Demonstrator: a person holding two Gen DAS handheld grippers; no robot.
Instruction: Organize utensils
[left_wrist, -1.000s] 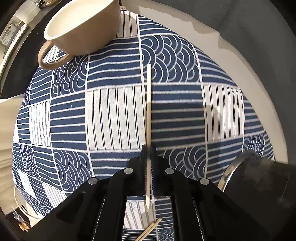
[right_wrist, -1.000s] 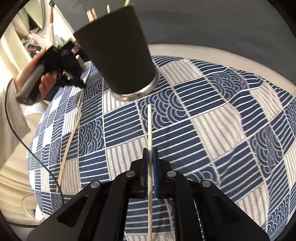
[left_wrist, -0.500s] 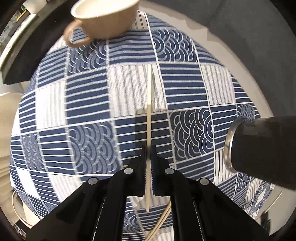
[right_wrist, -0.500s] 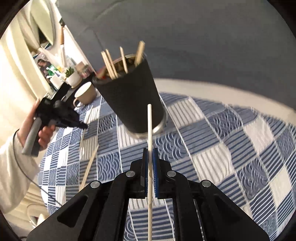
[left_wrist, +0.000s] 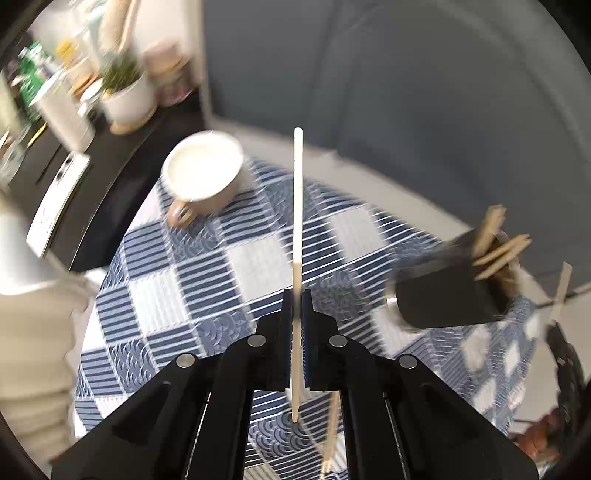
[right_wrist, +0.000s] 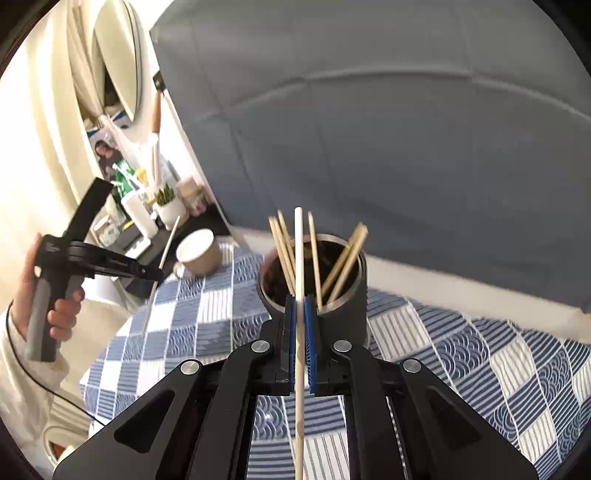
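Running lengthwise between the pinched fingers of the right gripper, a pale chopstick points over the dark cup of sticks. Clamped likewise in the left gripper, another chopstick hangs above the checked cloth, near the beige mug.
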